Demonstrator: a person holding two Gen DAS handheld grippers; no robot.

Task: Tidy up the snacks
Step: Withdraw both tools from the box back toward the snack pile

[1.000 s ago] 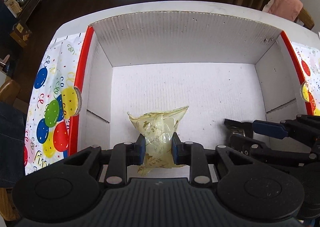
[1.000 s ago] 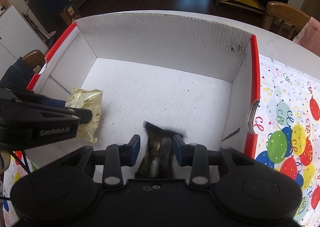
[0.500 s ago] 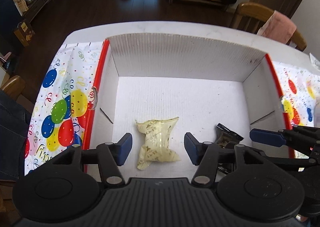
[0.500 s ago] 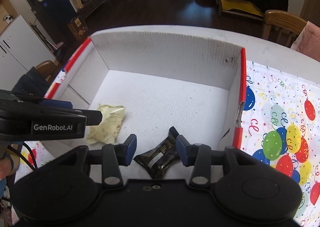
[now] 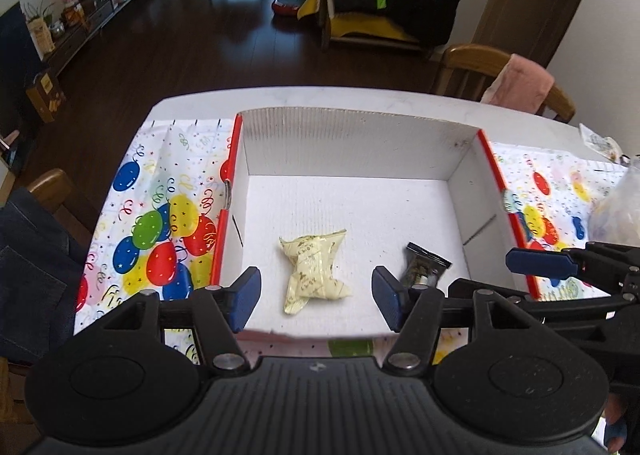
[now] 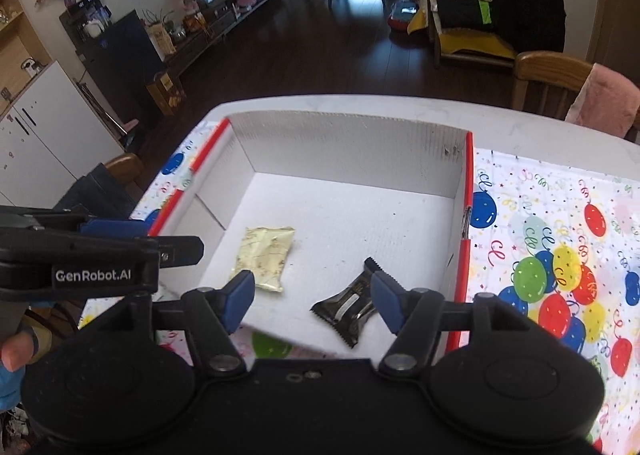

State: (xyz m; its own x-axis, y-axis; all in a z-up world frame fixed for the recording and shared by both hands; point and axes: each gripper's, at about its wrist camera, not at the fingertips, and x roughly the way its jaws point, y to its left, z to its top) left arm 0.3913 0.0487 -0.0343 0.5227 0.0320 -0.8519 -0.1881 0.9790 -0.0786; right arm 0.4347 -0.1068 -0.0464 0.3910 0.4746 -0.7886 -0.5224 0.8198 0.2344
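A white cardboard box (image 5: pixel 360 135) with red rims stands on the table; it also shows in the right wrist view (image 6: pixel 348 135). A pale yellow snack packet (image 5: pixel 314 269) lies on the box floor, also seen in the right wrist view (image 6: pixel 265 257). A black snack packet (image 5: pixel 425 267) lies to its right, near the box's front edge (image 6: pixel 350 307). My left gripper (image 5: pixel 316 299) is open and empty, raised above the box's near edge over the yellow packet. My right gripper (image 6: pixel 312 301) is open and empty above the black packet.
A balloon-print tablecloth (image 5: pixel 160 223) covers the table on both sides of the box (image 6: pixel 560 255). A clear plastic bag (image 5: pixel 616 207) lies at the far right. Wooden chairs (image 5: pixel 492 71) stand behind the table, one with a pink cloth.
Both grippers let go of their packets, opened wide and drew back and up from the box. The yellow and black packets now lie on the box floor.
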